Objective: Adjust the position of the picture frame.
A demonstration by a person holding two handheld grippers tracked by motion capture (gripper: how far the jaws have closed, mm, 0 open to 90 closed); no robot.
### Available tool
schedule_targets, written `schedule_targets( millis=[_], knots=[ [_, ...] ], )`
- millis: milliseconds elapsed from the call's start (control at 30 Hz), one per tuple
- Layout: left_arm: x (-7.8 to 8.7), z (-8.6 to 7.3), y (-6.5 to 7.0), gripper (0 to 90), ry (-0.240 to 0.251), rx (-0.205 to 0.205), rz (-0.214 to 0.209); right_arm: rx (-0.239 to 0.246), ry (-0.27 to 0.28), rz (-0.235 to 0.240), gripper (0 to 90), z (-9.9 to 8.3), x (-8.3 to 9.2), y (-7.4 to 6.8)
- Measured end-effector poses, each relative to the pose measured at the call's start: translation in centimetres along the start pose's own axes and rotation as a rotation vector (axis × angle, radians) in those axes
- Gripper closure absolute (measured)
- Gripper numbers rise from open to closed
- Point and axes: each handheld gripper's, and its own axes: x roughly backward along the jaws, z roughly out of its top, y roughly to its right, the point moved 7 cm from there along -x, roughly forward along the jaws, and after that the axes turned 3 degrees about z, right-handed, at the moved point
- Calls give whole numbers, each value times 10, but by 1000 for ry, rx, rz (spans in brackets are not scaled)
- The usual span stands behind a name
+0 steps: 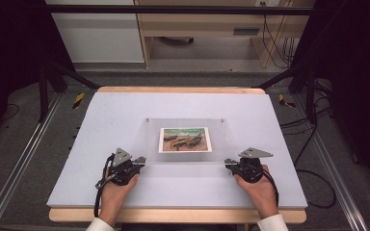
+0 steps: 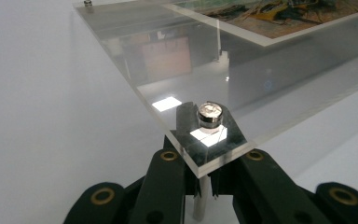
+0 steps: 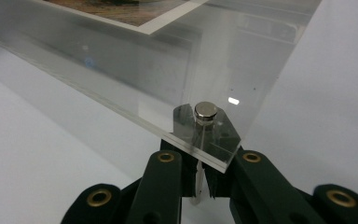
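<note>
Pale lilac worktop (image 1: 101, 144) carries a clear acrylic frame (image 1: 185, 125) near its middle, and behind it are a grey floor and light wooden furniture; the left gripper (image 1: 139, 161) has its jaws pressed together on a thin metal leg (image 2: 200, 200) under the near left corner of the frame, as the left gripper view shows; above this leg a round silver cap (image 2: 209, 114) sits on top of the acrylic corner; the right gripper (image 1: 229, 162) pinches in the same way the leg (image 3: 196, 184) under the near right corner, and a similar cap (image 3: 205, 112) stands on that corner in the right gripper view; each gripper is held by one hand, the left hand (image 1: 115, 190) and the right hand (image 1: 257, 190), and both come from the near edge of the worktop; inside the frame lies a printed picture (image 1: 185, 139) with a white border, flat and about in the centre of the sheet; at the far left corner of the frame another small cap (image 2: 88, 3) is visible; black cables lie on the floor to the right.
</note>
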Motion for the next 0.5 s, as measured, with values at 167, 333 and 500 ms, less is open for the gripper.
schedule_targets(
  millis=[167, 333, 500],
  knots=[
    [1, 0, 0, 826, 6, -1, -1, 2, 3, 2, 835, 0, 0, 0],
    [3, 0, -8, 604, -3, 13, 42, -10, 0, 8, 641, -1, 1, -2],
    [4, -1, -7, 443, -15, 30, -5, 4, 10, 1, 474, -2, 7, -2]
  ],
)
